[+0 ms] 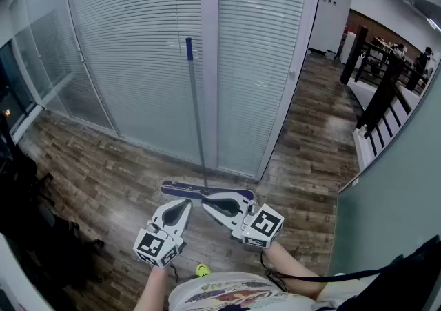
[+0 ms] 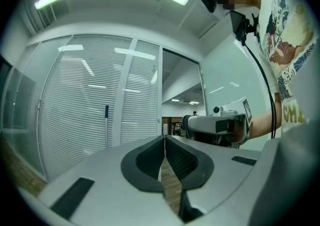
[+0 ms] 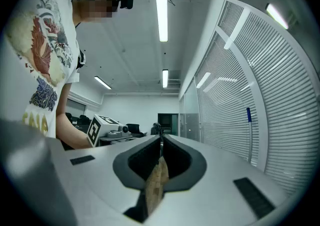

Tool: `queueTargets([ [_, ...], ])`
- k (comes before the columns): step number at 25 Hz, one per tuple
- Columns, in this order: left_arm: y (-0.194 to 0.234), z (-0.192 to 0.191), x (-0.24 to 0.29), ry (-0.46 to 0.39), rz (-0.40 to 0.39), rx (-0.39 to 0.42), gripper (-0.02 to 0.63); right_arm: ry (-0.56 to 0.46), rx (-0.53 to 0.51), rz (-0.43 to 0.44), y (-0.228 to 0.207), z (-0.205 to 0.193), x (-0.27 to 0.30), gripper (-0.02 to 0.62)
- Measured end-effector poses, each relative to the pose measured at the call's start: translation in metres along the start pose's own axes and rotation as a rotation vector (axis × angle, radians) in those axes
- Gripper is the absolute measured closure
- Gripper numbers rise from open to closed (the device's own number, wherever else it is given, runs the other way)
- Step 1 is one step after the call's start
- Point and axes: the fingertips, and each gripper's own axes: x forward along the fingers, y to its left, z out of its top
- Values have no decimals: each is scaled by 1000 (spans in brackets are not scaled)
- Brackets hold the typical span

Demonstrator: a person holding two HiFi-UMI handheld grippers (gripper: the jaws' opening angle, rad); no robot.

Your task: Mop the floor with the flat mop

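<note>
head view: the flat mop (image 1: 197, 120), a slim grey pole with a blue tip and a dark flat head, is seen propped upright against the blind-covered glass wall (image 1: 138, 61), its head on the wood floor (image 1: 89, 178). mopping is judged not yet begun; the pole must first be grasped. the jaws of the left gripper (image 1: 183, 205) and right gripper (image 1: 207, 205) are closed on nothing.
</note>
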Motion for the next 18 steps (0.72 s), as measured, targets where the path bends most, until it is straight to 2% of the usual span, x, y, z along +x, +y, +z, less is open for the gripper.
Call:
queueTargets([
  [5,16,6,-8,-10,-5,8,594,7,8,-7,-1,-2,21,565],
  [12,39,5,-19,-20,-8,8,594,-24,94,53,5,-5,49,565],
  [15,49,5,-23,-25,-10,7,594,15,64,74,8,-14,63,565],
  [18,65,7,-25,-30,-13,5,594,60,15,57,4,-19,80,565],
])
